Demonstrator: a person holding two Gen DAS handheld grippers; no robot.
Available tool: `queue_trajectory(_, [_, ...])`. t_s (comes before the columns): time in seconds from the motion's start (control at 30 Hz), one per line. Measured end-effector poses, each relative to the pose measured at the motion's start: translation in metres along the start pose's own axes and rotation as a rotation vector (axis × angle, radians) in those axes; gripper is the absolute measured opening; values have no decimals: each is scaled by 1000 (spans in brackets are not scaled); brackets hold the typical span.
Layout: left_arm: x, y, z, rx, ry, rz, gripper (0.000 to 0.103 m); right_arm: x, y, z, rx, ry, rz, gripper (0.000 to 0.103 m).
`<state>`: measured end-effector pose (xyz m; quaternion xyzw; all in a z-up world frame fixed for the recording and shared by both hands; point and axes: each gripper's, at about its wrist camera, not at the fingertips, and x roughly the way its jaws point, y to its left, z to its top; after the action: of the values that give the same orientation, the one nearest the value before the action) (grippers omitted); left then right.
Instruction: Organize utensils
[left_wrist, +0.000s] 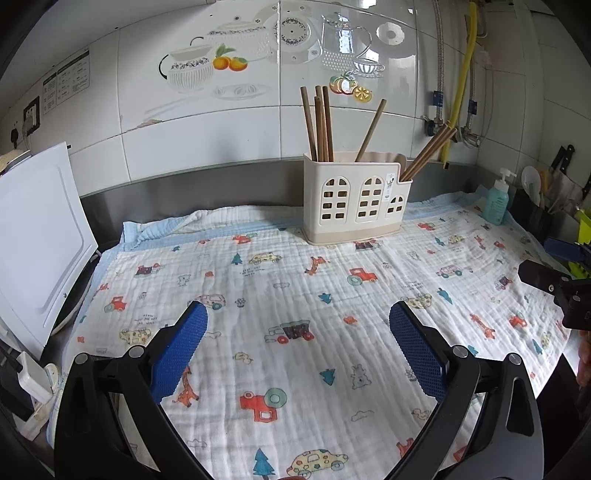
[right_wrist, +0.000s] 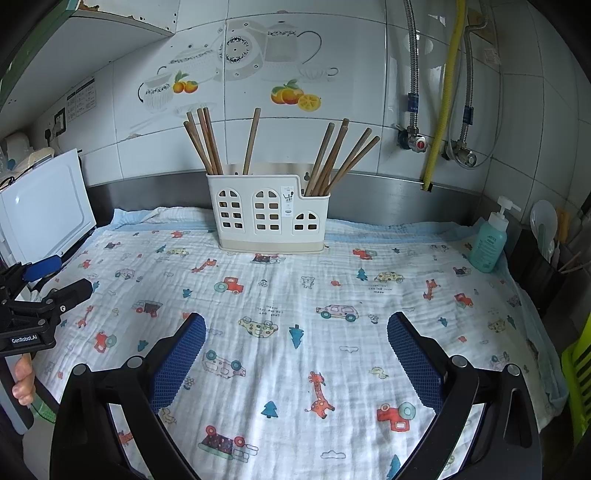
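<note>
Left wrist view: my left gripper hangs over the white muslin cloth printed with cars, giraffes and trees, blue-padded fingers spread wide, nothing between them. At 12 o'clock, far edge of the cloth, stands the cream plastic utensil caddy with arched window cut-outs. Brown wooden chopsticks stand in its left compartment, one leans in the middle, a bundle slants out of the low right compartment. At 9 o'clock a white board leans upright. At 2 o'clock, a teal pump soap bottle. The right gripper shows at 3 o'clock, jaws apart.

Right wrist view: my right gripper is released too, fingers wide over bare cloth. The caddy sits at 12 o'clock against the steel backsplash, chopsticks upright in all three compartments. Soap bottle at 2 o'clock. At 9 o'clock the left gripper enters, jaws parted, a hand on its handle below.
</note>
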<state>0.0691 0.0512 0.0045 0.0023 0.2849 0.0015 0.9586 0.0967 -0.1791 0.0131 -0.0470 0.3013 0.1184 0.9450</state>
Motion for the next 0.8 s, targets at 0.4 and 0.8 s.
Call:
queue_trajectory(0.4, [0,-1,-4,1,8,-21,98,-2,3,0,-6,-3,4,96])
queue_trajectory(0.8, [1,0,-6,-7,17,-22,98,-2,4,0,-4,-3,11,96])
